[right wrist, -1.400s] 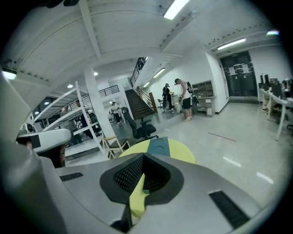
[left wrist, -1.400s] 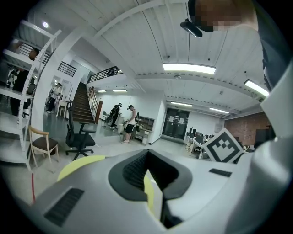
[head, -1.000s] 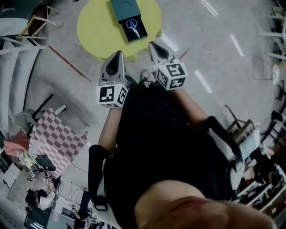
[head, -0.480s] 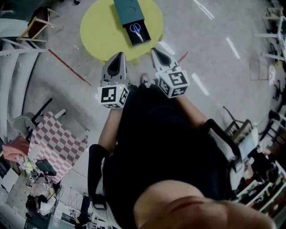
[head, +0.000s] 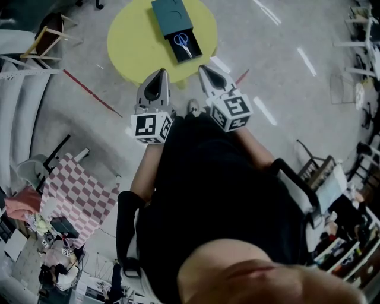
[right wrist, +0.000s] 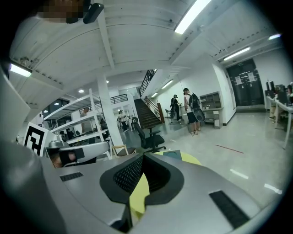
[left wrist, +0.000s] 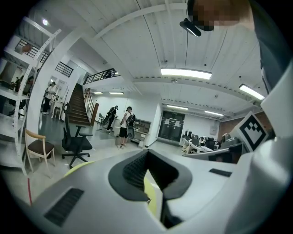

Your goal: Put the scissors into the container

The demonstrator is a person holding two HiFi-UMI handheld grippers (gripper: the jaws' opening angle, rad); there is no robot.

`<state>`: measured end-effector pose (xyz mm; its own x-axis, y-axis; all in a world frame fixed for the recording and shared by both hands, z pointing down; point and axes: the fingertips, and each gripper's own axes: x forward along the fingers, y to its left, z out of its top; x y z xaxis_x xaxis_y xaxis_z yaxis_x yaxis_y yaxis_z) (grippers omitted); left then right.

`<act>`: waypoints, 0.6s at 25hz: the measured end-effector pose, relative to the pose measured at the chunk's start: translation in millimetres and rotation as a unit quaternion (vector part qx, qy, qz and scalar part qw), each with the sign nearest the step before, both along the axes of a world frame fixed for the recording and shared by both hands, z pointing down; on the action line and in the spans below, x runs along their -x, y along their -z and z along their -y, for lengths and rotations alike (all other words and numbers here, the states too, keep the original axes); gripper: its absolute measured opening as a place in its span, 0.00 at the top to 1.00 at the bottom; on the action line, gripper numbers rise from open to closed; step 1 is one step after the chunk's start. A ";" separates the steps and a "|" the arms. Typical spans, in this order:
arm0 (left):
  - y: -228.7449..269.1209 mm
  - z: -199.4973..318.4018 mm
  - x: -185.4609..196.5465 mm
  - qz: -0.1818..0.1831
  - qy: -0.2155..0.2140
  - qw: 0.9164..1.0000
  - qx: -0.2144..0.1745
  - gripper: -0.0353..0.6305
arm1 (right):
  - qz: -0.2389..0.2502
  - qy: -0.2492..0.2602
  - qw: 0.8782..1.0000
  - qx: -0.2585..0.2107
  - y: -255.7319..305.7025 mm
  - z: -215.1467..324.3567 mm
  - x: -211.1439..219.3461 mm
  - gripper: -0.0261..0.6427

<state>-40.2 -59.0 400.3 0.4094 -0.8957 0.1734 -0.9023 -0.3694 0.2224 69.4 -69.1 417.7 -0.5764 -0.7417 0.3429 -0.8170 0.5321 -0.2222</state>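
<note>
Blue-handled scissors [head: 183, 41] lie in the open black drawer [head: 191, 53] of a teal container [head: 170, 16] on a round yellow table [head: 133, 47]. Both grippers are held close in front of the person's body, short of the table and apart from the scissors. My left gripper [head: 159, 75] points at the table's near edge, jaws shut and empty. My right gripper [head: 204, 70] is beside it, also shut on nothing. Between the left gripper's [left wrist: 147, 154] hollowed jaws only a strip of yellow table shows. The right gripper [right wrist: 143, 158] view catches the teal container [right wrist: 172, 154] beyond its tips.
A wooden chair [head: 50, 29] stands left of the table, and a red line [head: 89, 92] crosses the floor. A checkered cloth [head: 77, 184] lies at the lower left. A black office chair [left wrist: 75, 141] and people [left wrist: 123, 125] are farther off in the hall.
Almost nothing: the head view shifted slightly, so the table and container sit a bit higher. Both grippers stay shut in front of the body.
</note>
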 end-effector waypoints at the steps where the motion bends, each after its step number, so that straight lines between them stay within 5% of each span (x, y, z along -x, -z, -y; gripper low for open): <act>1: 0.4 1.2 1.4 -0.001 0.001 1.000 -0.001 0.95 | 0.000 0.002 1.000 -0.001 0.4 0.3 1.7 0.96; 15: 2.7 8.8 6.3 0.000 -0.004 1.000 -0.001 0.95 | 0.001 0.004 1.000 -0.005 3.3 5.1 9.5 0.96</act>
<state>-46.5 -67.7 397.6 0.4169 -0.8927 0.1710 -0.8991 -0.3773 0.2220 60.0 -74.2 414.4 -0.5826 -0.7404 0.3352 -0.8125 0.5406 -0.2180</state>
